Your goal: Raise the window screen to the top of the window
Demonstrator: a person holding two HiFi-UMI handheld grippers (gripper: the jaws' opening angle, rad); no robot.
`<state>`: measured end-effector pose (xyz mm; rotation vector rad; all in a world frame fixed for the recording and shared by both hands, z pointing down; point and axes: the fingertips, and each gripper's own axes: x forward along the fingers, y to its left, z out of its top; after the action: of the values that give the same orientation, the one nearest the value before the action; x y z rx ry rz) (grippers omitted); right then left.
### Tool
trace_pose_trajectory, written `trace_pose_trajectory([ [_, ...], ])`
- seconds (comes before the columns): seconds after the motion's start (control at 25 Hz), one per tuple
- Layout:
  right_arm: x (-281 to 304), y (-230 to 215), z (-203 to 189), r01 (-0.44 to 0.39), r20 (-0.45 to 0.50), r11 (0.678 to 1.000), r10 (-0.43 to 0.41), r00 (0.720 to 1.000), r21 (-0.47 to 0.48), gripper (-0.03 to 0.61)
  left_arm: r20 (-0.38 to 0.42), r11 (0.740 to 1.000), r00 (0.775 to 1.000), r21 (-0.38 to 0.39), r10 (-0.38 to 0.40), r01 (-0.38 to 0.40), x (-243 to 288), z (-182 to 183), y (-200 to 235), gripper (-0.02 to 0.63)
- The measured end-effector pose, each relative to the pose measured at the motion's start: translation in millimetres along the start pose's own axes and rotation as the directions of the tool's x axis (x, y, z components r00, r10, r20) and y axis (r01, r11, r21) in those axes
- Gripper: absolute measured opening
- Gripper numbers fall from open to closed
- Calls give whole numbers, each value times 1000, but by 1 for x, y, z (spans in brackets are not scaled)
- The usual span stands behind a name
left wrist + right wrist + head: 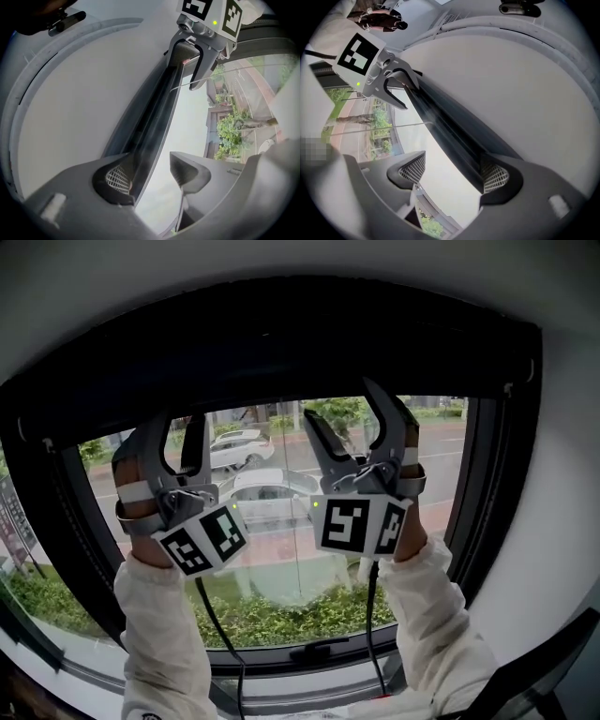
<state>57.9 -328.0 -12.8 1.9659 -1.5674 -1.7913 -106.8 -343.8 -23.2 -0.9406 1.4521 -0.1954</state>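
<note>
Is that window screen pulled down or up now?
Up. The screen is gathered in a dark band along the top, and the glass below it is uncovered.

The person wears loose cream-white fabric sleeves [159, 634]. The left gripper [176, 435] and the right gripper [343, 407] are alike: curved dark grey fingers [398, 423] with pale grid-textured pads [411, 169], a metal-grey body, a white cube with black square markers [361, 526] and a thin black cable [373, 615] running from its base. A small green light [317, 504] glows on the right one's cube.
</note>
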Motion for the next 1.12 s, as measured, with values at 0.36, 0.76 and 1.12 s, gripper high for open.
trace_pose_trajectory([
  [0.36,-33,-4,3,-5,-24,1000,5,1000,11,277,13,998,1000,-59,10,-9,-35,15,8,236],
  [0.76,-120,13,-24,-135,-67,959,156,986,249,154,-58,951,998,-308,-12,-7,-122,22,-5,20],
  [1.12,-213,78,-86,-247,-152,790,392,908,562,16,-216,850,937,-510,-275,132,-217,-7,-101,2],
])
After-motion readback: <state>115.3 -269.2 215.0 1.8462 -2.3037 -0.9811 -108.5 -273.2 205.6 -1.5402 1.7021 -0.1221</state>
